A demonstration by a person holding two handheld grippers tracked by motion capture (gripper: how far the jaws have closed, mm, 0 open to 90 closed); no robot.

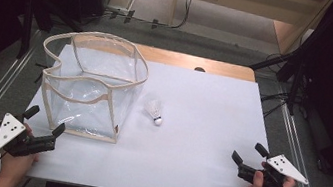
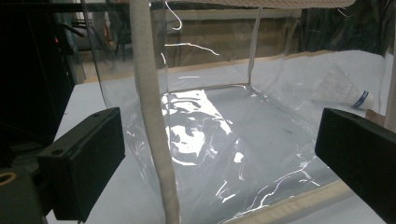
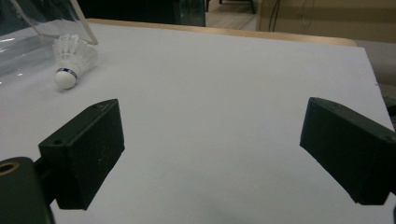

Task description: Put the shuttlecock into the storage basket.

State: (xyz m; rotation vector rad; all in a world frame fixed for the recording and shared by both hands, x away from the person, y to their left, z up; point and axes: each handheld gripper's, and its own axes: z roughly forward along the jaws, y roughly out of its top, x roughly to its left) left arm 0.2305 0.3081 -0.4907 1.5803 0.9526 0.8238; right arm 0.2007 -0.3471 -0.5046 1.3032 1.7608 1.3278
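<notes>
A clear plastic bag (image 1: 92, 87) with cream fabric trim stands open-topped on the left of the white table (image 1: 197, 144). Just to its right a white shuttlecock (image 1: 155, 110) lies on its side, cork end toward me. My left gripper (image 1: 44, 119) sits open near the table's front left corner, its jaws pointing at the bag's near corner seam (image 2: 152, 116); the shuttlecock (image 2: 343, 88) shows through the clear wall. My right gripper (image 1: 248, 154) is open at the front right, nothing between its jaws, with the shuttlecock (image 3: 72, 58) far ahead to its left.
The bag's trimmed rim (image 1: 96, 42) sags unevenly. A wooden table edge (image 1: 199, 63) runs along the back. Black stands and cables (image 1: 295, 68) crowd the floor beyond the table's right and left sides.
</notes>
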